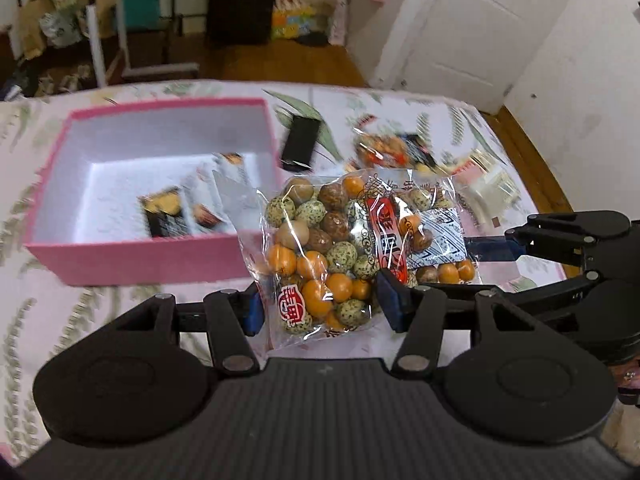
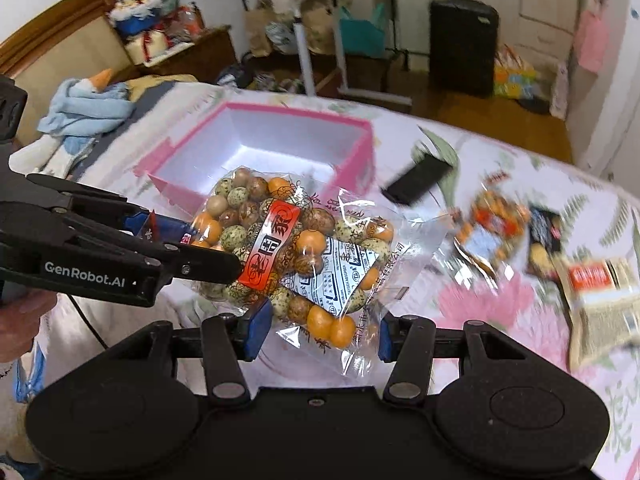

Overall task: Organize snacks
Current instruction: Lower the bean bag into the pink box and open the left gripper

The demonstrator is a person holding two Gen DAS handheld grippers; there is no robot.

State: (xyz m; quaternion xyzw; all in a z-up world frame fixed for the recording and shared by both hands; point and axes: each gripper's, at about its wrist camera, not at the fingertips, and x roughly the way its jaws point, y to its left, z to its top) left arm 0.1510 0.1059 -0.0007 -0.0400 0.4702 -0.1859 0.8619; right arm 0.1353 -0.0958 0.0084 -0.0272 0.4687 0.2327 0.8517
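A clear bag of speckled and orange coated nuts (image 1: 340, 248) hangs above the flowered bedspread, held between both grippers. My left gripper (image 1: 320, 306) is shut on the bag's near end; it enters the right wrist view from the left (image 2: 208, 248), pinching the bag (image 2: 296, 248). My right gripper (image 2: 320, 330) is shut on the bag's other end and shows at the right of the left wrist view (image 1: 492, 246). An open pink box (image 1: 60, 152) with a white inside lies behind the bag and holds a few small packets (image 1: 168, 214). The box also shows in the right wrist view (image 2: 360, 148).
A black rectangular item (image 1: 301, 142) lies right of the box. More snack packets (image 2: 492, 228) and a beige-and-red pack (image 2: 600, 300) lie on the bedspread to the right. A blue cloth bundle (image 2: 86, 108) lies at the bed's far left. The bed edge runs along the far side.
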